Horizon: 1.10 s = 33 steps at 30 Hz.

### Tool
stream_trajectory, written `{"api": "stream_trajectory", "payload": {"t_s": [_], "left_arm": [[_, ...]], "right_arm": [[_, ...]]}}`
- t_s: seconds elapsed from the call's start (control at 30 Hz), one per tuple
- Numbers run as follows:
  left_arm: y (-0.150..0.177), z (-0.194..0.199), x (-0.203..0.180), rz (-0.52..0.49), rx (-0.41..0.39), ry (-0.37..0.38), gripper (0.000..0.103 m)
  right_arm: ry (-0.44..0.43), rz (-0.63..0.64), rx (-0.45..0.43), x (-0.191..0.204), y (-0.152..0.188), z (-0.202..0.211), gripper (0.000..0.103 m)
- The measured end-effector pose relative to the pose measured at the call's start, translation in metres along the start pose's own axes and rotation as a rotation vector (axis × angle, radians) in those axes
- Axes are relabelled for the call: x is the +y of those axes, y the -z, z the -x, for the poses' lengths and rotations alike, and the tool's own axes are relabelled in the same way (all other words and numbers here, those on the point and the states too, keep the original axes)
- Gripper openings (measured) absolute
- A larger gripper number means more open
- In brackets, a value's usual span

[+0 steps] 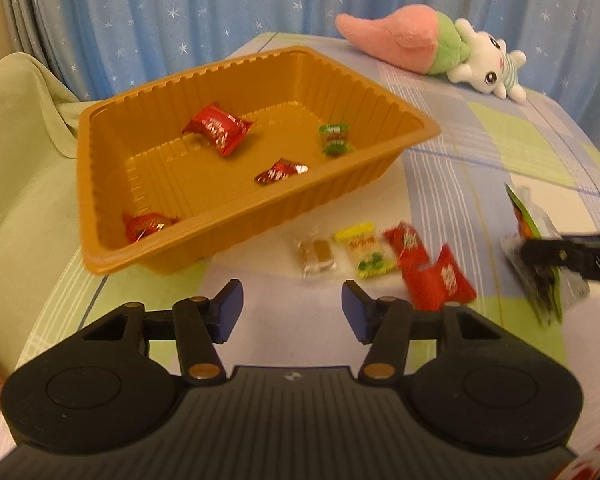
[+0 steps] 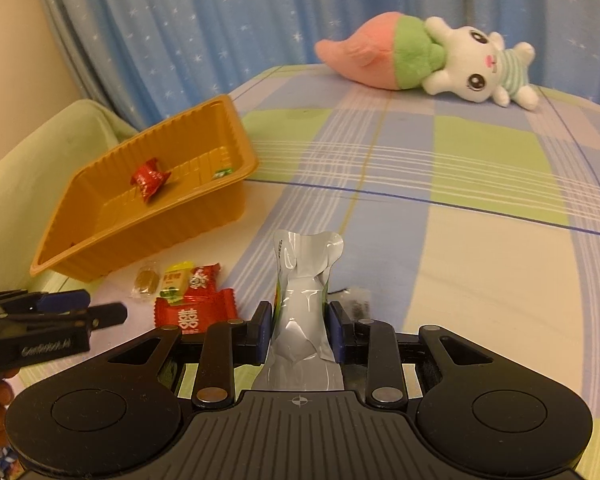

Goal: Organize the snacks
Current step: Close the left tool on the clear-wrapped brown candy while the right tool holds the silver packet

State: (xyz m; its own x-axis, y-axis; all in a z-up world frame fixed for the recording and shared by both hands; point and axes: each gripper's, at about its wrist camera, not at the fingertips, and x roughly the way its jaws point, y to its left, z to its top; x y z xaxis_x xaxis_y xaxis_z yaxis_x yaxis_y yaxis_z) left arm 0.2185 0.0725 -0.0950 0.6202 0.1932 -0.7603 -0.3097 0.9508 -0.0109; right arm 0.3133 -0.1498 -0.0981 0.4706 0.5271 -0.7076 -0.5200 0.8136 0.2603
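Right gripper (image 2: 296,330) clamps a silver snack pouch (image 2: 306,300) upright over the checked tablecloth (image 2: 460,208); left gripper (image 1: 292,312) gapes, nothing between its pads. Bare cloth right and beyond. Red packet (image 2: 196,316) shows a double-happiness character. Orange tray (image 1: 236,236), near the table's left edge, holds three red candies and a green one; loose snacks just beside it.

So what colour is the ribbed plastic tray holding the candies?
Orange-brown ribbed plastic tray, clearest in the left wrist view.
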Motion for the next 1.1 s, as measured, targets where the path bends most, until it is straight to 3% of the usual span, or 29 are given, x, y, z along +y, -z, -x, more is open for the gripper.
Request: {"api": "stream_trajectory", "payload": {"t_s": [0.27, 0.63, 1.1], "left_arm": [[-0.011, -0.017, -0.012, 0.031, -0.025, -0.032, 0.042], [-0.013, -0.035, -0.024, -0.005, 0.001, -0.050, 0.022], [0.024, 0.002, -0.003, -0.031, 0.065, -0.015, 0.022]], "right_arm": [[0.035, -0.037, -0.001, -0.016, 0.003, 0.012, 0.030], [0.045, -0.053, -0.001, -0.028, 0.005, 0.021, 0.030], [0.007, -0.054, 0.001, -0.021, 0.014, 0.031, 0.030]]}}
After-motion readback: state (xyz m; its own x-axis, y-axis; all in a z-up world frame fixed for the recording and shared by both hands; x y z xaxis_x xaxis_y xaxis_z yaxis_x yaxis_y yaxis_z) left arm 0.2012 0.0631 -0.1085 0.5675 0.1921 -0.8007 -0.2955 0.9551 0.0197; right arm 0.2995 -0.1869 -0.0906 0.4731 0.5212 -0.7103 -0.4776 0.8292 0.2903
